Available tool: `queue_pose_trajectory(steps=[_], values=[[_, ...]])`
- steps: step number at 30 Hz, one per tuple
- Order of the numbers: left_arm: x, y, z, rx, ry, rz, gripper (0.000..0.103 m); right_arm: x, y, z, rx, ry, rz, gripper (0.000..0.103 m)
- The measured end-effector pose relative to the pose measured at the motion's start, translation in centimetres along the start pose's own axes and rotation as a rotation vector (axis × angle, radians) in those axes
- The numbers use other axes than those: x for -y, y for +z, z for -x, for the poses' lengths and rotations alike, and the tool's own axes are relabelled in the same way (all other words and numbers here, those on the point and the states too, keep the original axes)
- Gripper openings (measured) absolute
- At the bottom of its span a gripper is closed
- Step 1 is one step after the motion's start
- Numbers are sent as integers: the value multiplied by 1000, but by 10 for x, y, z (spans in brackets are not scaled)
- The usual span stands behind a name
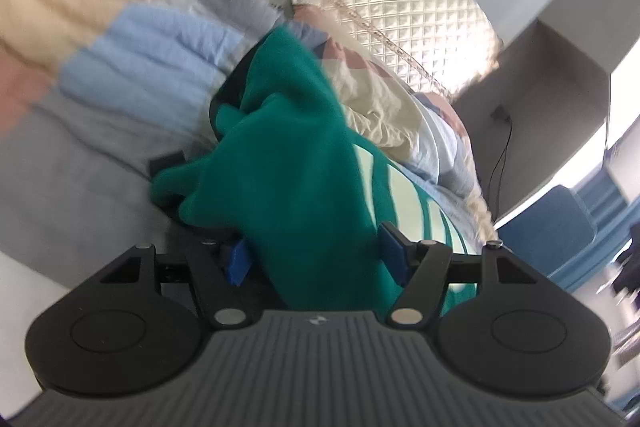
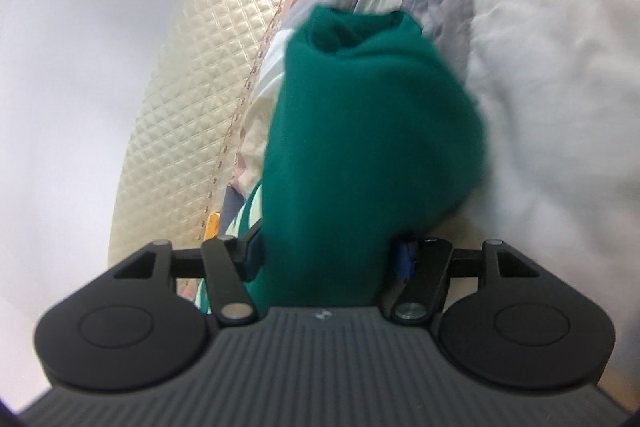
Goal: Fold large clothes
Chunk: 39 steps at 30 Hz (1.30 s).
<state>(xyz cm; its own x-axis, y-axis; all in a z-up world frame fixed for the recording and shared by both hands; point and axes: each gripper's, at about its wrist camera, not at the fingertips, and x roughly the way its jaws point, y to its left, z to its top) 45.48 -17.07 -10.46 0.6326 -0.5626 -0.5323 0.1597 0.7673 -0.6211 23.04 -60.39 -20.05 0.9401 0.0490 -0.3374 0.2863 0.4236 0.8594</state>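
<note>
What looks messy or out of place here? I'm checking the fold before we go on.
The green garment is bunched in a rumpled heap on the patchwork bedspread rather than lying flat, with its pale stripes showing on one side only. Cloth sits between the jaws of both the left tool and the right tool.

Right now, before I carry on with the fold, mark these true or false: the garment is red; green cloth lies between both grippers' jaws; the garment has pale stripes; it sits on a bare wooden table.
1. The garment is red. False: the garment is teal green.
2. Green cloth lies between the jaws of the left gripper and right gripper. True.
3. It has pale stripes. True.
4. It sits on a bare wooden table. False: it lies on a patchwork bedspread.
</note>
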Motion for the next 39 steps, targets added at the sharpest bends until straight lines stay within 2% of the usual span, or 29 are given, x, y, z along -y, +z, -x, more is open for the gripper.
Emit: queue_pose_trajectory(steps=[3, 5, 10, 13, 16, 21, 25, 30, 39], values=[[18, 4, 40, 32, -9, -49, 70, -20, 8, 32, 27, 12, 25, 64], [33, 11, 68, 49, -28, -60, 70, -41, 15, 54, 50, 53, 52, 64], [82, 24, 146, 106, -43, -139, 70, -113, 22, 110, 84, 145, 151, 64], [110, 24, 192, 121, -49, -202, 70, -154, 15, 142, 96, 185, 238, 64], [136, 14, 233, 143, -18, -301, 70, -189, 6, 168, 98, 224, 333, 64], [173, -16, 298, 178, 11, -424, 70, -231, -30, 218, 62, 221, 480, 64], [186, -47, 342, 203, 22, -495, 70, -245, -58, 251, 81, 200, 586, 64], [184, -86, 381, 220, 57, -546, 71, -253, -102, 285, 121, 146, 736, 64], [151, -155, 387, 206, 96, -589, 72, -217, -154, 298, 121, 7, 849, 64]])
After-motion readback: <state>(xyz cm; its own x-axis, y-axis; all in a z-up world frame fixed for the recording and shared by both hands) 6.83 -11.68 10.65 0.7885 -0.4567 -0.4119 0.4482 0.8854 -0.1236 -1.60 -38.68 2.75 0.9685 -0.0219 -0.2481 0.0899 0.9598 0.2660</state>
